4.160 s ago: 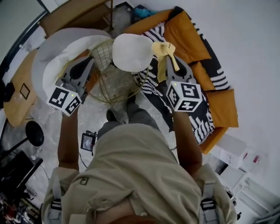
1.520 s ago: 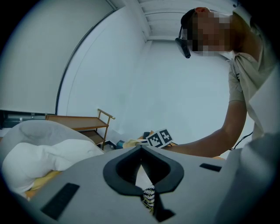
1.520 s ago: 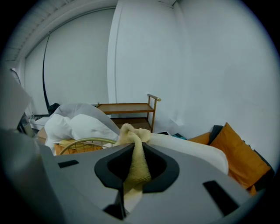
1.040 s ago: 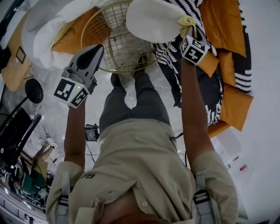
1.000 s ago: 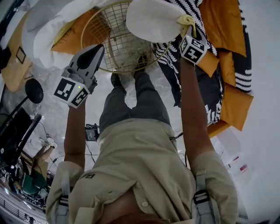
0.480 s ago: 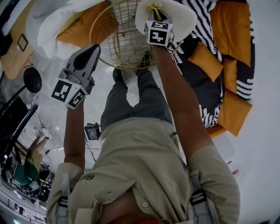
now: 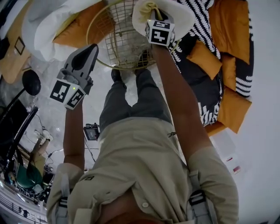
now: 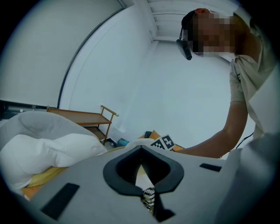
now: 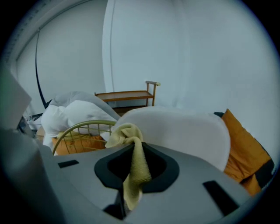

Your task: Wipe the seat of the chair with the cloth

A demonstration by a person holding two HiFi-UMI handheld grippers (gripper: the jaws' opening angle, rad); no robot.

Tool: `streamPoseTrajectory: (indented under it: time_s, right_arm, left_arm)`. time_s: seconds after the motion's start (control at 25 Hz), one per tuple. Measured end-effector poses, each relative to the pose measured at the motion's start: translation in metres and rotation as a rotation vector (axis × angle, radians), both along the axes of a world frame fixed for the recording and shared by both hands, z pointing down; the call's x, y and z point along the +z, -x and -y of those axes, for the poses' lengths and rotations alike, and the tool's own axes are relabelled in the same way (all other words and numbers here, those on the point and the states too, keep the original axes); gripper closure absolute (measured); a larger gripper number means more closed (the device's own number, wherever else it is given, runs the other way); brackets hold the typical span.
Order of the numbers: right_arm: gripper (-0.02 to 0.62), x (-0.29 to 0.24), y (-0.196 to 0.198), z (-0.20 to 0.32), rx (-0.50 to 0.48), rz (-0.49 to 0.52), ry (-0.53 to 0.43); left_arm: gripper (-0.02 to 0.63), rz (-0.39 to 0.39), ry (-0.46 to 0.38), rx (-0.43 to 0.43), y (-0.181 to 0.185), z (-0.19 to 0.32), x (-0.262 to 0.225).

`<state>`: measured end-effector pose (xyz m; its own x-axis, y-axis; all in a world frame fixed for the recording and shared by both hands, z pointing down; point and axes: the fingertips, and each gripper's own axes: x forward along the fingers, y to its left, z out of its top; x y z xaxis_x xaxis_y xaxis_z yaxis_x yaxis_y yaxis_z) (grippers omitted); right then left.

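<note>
A gold wire chair (image 7: 114,41) stands in front of the person, with a white seat cushion (image 7: 179,15) lying across its right side. My right gripper (image 7: 154,14) is over the middle of that cushion, shut on a yellow cloth (image 7: 147,7). In the right gripper view the cloth (image 9: 134,162) hangs bunched between the jaws, with the cushion (image 9: 188,131) and the chair's rim (image 9: 83,126) just beyond. My left gripper (image 7: 90,49) hovers left of the chair, shut with nothing in it. In its own view the left gripper (image 8: 141,166) shows only the room past its jaws.
White bedding (image 7: 48,26) lies left of the chair over an orange cushion (image 7: 81,33). Orange cushions (image 7: 229,107) and a black-and-white patterned throw (image 7: 203,26) lie to the right. A wooden trolley (image 9: 127,96) stands by the far wall. A small device (image 7: 90,132) sits on the floor.
My right gripper has carried the cloth leftward from the cushion's right edge to its middle. The left gripper has stayed about where it was.
</note>
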<state>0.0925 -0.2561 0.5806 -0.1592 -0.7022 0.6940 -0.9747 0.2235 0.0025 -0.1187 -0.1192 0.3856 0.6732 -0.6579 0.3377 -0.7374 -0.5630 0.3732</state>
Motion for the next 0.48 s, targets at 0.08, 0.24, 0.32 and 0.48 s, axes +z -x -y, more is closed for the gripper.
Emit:
streamPoseTrajectory:
  time_s: [0.08,0.24,0.32,0.48]
  right_arm:
    - [0.549,-0.001,-0.040,-0.009,0.072,-0.004,0.004]
    - [0.549,-0.009,-0.154,-0.042,0.324,-0.030,0.016]
    - [0.549,-0.014,-0.205,-0.060,0.434,-0.050,0.009]
    - [0.549,-0.015,-0.231,-0.079,0.451,-0.090,0.009]
  left_arm:
    - [0.591,-0.001,0.003,0.021,-0.009,0.005,0.001]
    - [0.591,-0.009,-0.003,0.067,-0.030,0.016,-0.001]
    - [0.591,-0.012,-0.003,0.086,-0.040,0.020,0.000]
    - [0.591,-0.015,0.000,0.124,-0.056,0.024,0.003]
